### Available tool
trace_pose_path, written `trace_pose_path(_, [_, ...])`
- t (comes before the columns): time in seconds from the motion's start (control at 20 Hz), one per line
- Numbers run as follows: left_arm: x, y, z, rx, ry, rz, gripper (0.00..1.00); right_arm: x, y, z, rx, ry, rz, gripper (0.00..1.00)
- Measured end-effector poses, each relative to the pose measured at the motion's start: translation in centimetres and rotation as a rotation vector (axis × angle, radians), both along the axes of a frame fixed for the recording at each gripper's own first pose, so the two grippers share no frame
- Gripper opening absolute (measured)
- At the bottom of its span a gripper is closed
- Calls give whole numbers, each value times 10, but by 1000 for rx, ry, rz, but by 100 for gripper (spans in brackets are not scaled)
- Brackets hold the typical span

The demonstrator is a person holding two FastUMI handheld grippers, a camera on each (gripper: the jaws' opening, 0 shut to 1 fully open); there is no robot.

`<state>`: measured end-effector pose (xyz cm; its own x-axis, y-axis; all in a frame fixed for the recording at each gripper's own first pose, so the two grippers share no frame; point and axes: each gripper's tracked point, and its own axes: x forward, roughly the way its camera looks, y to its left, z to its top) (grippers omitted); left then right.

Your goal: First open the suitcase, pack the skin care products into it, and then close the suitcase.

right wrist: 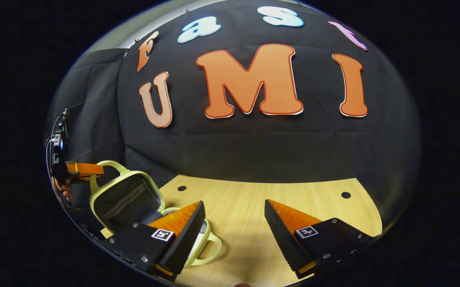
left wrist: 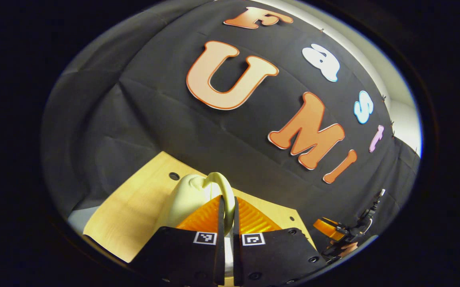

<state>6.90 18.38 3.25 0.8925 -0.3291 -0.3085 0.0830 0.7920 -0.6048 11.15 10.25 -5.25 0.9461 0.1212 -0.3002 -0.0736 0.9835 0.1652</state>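
On the pale wooden surface (right wrist: pixel 254 223), toward its left side in the right gripper view, sits the suitcase (right wrist: pixel 128 199), a small pale yellow-green case with a soft rounded outline. It stands open: the lid is raised nearly upright, its dark lined inside facing the right gripper, with what looks like a zipped pocket running slantwise across the lining. The lid's long axis runs up and down, and a looped handle (right wrist: pixel 108 165) crowns its top edge. The lower half lies flat on the surface, mostly hidden behind a finger of the right gripper, with a second looped handle (right wrist: pixel 210 249) sticking out toward the viewer along the wood. What lies inside the lower half I cannot make out.

At the far left of that view, the left gripper (right wrist: pixel 84 169), with a hand (right wrist: pixel 64 191) holding it, reaches in to the lid's top handle. From the left gripper view, the left gripper (left wrist: pixel 227 211) is closed tight on that handle (left wrist: pixel 222 187), both fingers pressing the pale loop between them, and the lid's smooth rounded outer shell (left wrist: pixel 186 199) curves away just behind and to the left.

Further right, the right gripper (right wrist: pixel 234 219) hangs just above the bare wood with its fingers spread wide and nothing between them, its left finger overlapping the case's lower half.
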Motion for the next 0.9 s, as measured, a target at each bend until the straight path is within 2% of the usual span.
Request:
trace_pose_path(0.3, [-5,-78,-5,39,-14,-118,9,2,-4,-9,8,12,16,95])
trace_pose_path(0.55, [0,-120,-19,32,15,-180,9,1,-18,-13,-25,8,6,95])
trace_pose_path(0.75, [-3,-149,-37,23,45,-243,9,-1,-30,-21,-8,28,-7,95])
trace_pose_path(0.9, [-11,-164,-50,56,79,-285,9,-5,-42,-26,-24,36,-20,95])
